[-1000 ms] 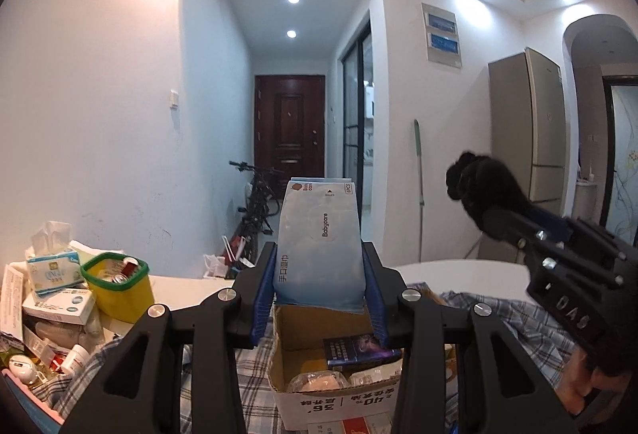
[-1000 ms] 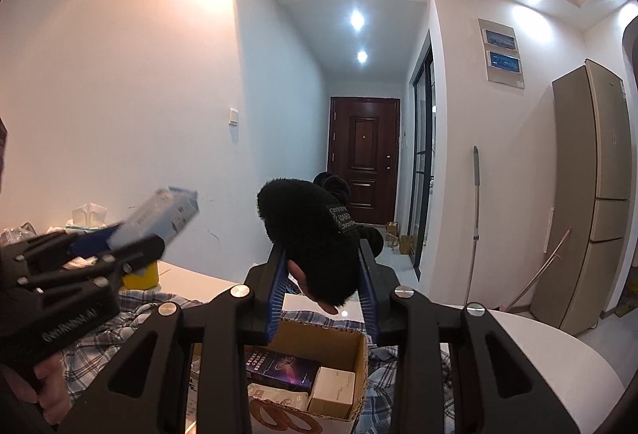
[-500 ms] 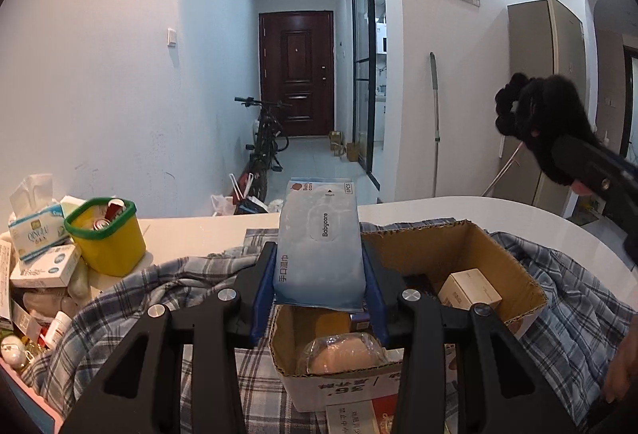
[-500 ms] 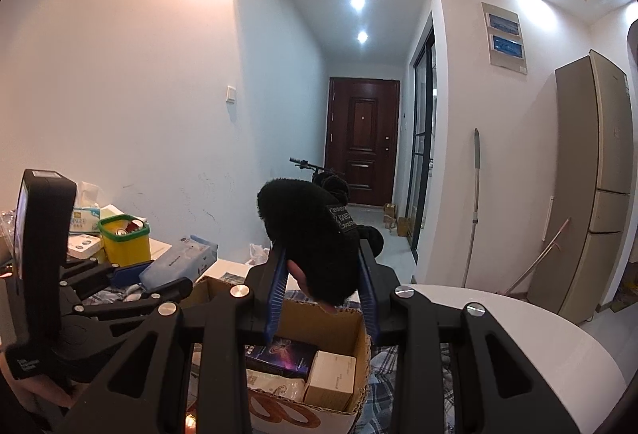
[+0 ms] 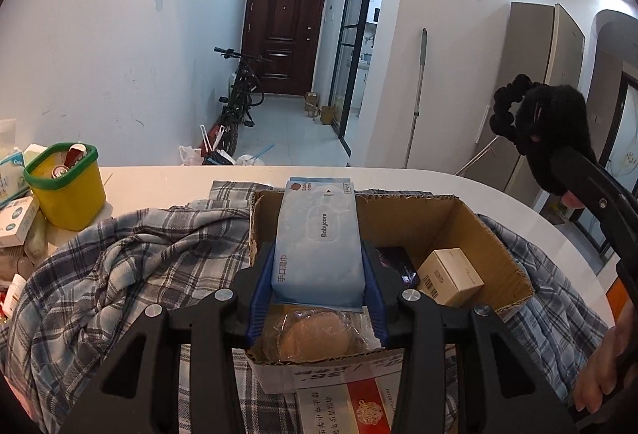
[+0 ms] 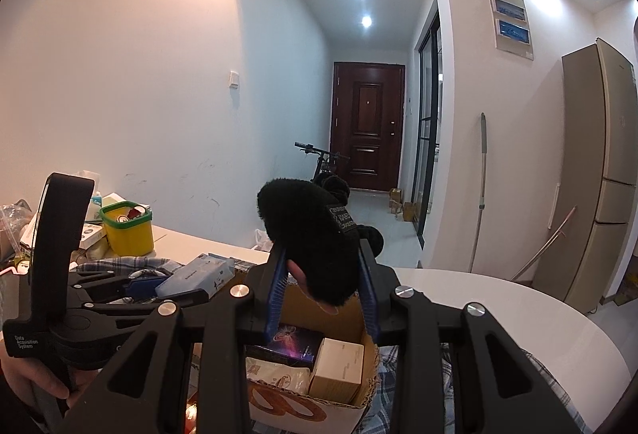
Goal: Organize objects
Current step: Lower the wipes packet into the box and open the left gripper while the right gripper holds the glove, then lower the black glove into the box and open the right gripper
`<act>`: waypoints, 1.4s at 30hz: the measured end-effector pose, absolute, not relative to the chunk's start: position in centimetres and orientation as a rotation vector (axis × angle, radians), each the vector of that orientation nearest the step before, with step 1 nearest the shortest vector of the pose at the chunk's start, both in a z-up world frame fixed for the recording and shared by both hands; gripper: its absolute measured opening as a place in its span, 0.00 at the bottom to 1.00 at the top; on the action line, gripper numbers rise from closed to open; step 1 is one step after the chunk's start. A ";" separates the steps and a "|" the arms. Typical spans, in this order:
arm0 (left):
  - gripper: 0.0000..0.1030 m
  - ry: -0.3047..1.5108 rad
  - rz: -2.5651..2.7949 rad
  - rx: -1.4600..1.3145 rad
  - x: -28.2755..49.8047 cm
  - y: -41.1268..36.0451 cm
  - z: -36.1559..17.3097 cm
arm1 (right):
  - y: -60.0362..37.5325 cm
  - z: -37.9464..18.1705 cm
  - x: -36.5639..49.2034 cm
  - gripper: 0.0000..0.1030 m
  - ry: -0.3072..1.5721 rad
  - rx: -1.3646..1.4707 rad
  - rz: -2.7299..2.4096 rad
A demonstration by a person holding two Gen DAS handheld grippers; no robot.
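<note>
My left gripper (image 5: 319,254) is shut on a pale blue pack of Babycare wet wipes (image 5: 319,246) and holds it over the open cardboard box (image 5: 478,218). The box holds a wrapped bun (image 5: 311,334), a small beige carton (image 5: 450,276) and a dark purple box (image 6: 295,344). My right gripper (image 6: 323,270) is shut on a black fuzzy plush item (image 6: 311,234) above the box's right side; it shows at right in the left wrist view (image 5: 550,131). The wipes also show in the right wrist view (image 6: 195,274).
The box sits on a plaid shirt (image 5: 119,266) spread over a white round table (image 5: 179,179). A yellow tub with a green rim (image 5: 65,183) and tissue and medicine boxes (image 5: 16,218) crowd the left. A red-and-white booklet (image 5: 351,406) lies in front of the box.
My left gripper has tipped down and lowered the wipes toward the box. My right gripper with the plush item has stayed above the box's right side.
</note>
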State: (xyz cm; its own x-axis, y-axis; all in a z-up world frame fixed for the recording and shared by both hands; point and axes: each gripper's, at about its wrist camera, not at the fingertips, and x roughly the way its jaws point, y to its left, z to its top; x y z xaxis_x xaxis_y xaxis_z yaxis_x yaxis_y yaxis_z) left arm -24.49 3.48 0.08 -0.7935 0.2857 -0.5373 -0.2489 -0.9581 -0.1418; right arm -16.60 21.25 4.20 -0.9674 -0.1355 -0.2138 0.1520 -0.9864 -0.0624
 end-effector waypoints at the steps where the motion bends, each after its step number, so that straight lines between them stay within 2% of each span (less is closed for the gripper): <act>1: 0.46 -0.087 2.736 -0.822 -24.3 3.6 0.2 | 21.3 4.2 -16.6 0.31 0.117 0.315 -2.977; 2: 0.51 -0.084 2.738 -0.811 -24.2 3.7 0.3 | 21.3 4.2 -16.6 0.31 0.117 0.315 -2.978; 4: 0.82 -0.074 2.770 -0.771 -23.7 3.7 0.7 | 21.3 4.1 -16.6 0.31 0.115 0.316 -2.981; 5: 0.86 -0.074 2.805 -0.733 -23.3 3.6 1.0 | 21.4 4.1 -16.6 0.31 0.112 0.318 -2.982; 14: 0.86 -0.237 2.938 -0.560 -21.8 0.3 3.2 | 21.3 4.2 -16.6 0.31 0.103 0.320 -2.985; 22: 0.87 -0.175 2.944 -0.577 -21.7 1.0 3.3 | 21.2 3.7 -17.1 0.31 0.115 0.353 -2.979; 28: 0.87 -0.114 2.930 -0.563 -21.3 2.0 3.2 | 20.5 1.7 -18.5 0.31 0.129 0.491 -2.932; 42: 0.87 -0.140 2.902 -0.584 -21.0 2.1 3.3 | 21.3 0.1 -20.1 0.32 0.060 0.617 -2.905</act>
